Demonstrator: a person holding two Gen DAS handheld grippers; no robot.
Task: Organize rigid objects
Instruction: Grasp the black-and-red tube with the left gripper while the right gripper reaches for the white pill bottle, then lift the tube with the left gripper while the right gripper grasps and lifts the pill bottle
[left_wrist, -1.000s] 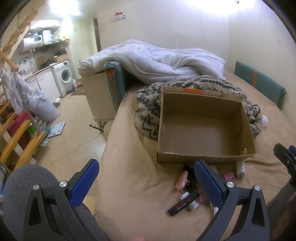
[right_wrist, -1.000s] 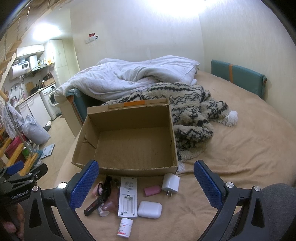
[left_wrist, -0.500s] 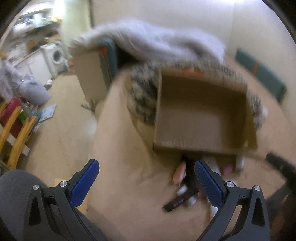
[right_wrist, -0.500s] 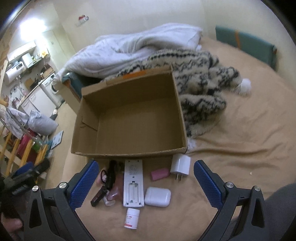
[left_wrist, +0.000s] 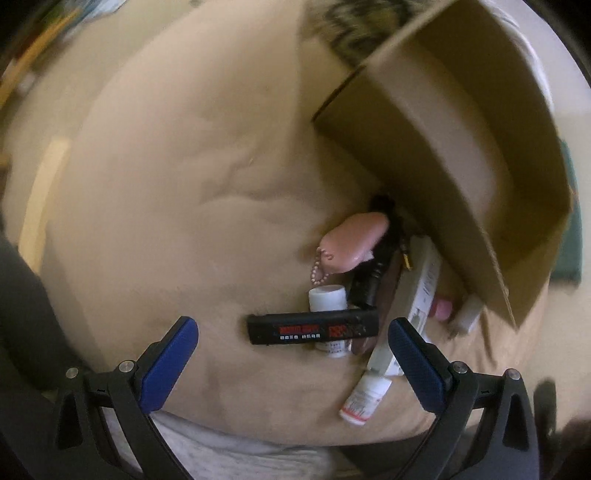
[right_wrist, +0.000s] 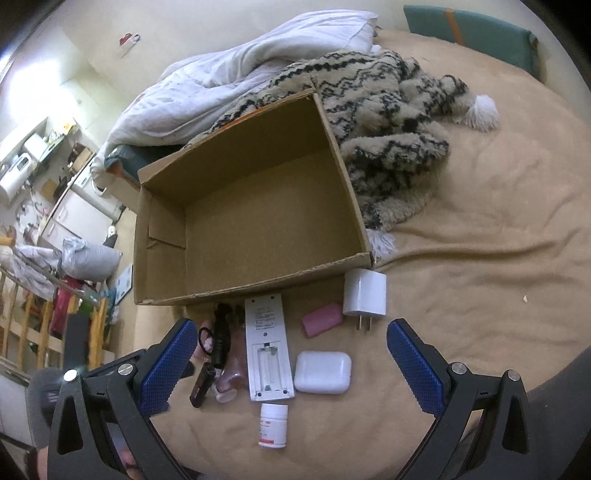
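Hovering both grippers wide apart and empty, our left gripper (left_wrist: 293, 349) brackets the black stick (left_wrist: 313, 327) at 6 o'clock of the empty cardboard box (right_wrist: 258, 218), our right gripper (right_wrist: 291, 354) over the remote (right_wrist: 269, 354), ready for loading.

Wide bed (right_wrist: 480, 240) under a tan cover, rumpled in shallow folds. White duvet (right_wrist: 229, 85) heaped at the far side, a zigzag-patterned fleece throw (right_wrist: 388, 122) sprawled beside it. Teal cushion (right_wrist: 469, 33) with an orange band set against the cream wall (right_wrist: 221, 33). Pale tiled floor (right_wrist: 125, 218) off the bed's left edge. White cabinets (right_wrist: 70, 210) and cluttered shelves beyond; wooden railing (right_wrist: 33, 325) lower left. Overhead light glaring on the upper left wall.
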